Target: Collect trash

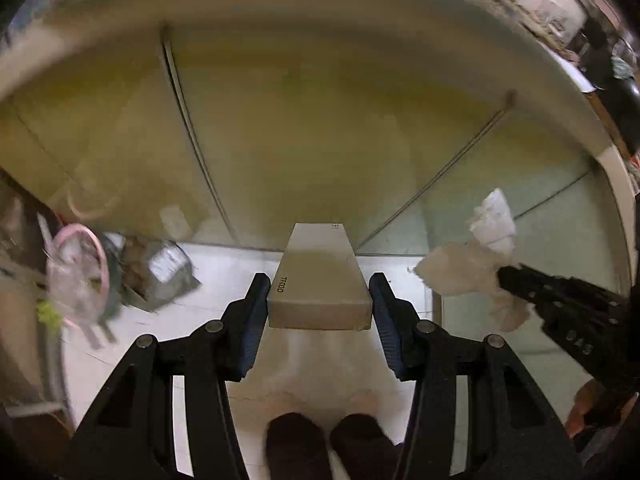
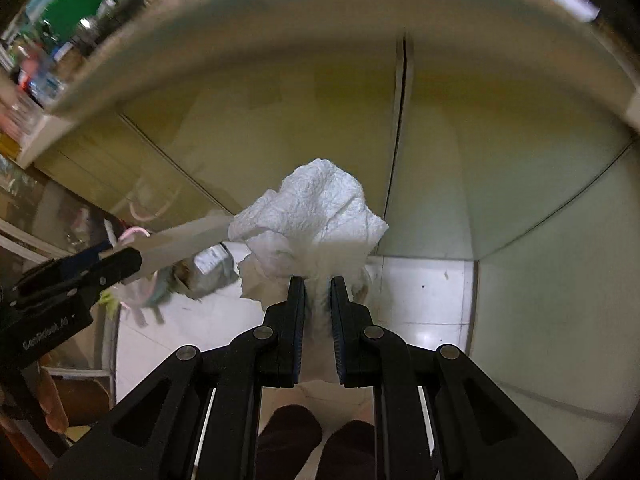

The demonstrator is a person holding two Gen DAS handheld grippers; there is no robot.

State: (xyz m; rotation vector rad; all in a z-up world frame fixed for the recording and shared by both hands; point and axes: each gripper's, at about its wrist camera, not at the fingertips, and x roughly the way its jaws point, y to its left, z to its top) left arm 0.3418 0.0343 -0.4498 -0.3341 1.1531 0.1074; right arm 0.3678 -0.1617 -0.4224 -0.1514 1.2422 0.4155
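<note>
While aloft, cardboard box [image 1: 320, 280] clamped between left jaws | crumpled tissue [image 2: 312, 216] between right jaws

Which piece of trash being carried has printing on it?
The cardboard box in the left gripper, marked "TFOOD"; the crumpled tissue in the right gripper is plain white.

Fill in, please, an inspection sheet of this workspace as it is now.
Surface: white tiled floor, cabinet doors behind.
Job's things: box in left gripper; crumpled tissue in right gripper.
Clutter: pink-rimmed bin with bag, silver packet beside it.
Grippers: both shut on their loads.
Cables: nothing seen.
Surroundings: counter edge above; person's feet below.
</note>
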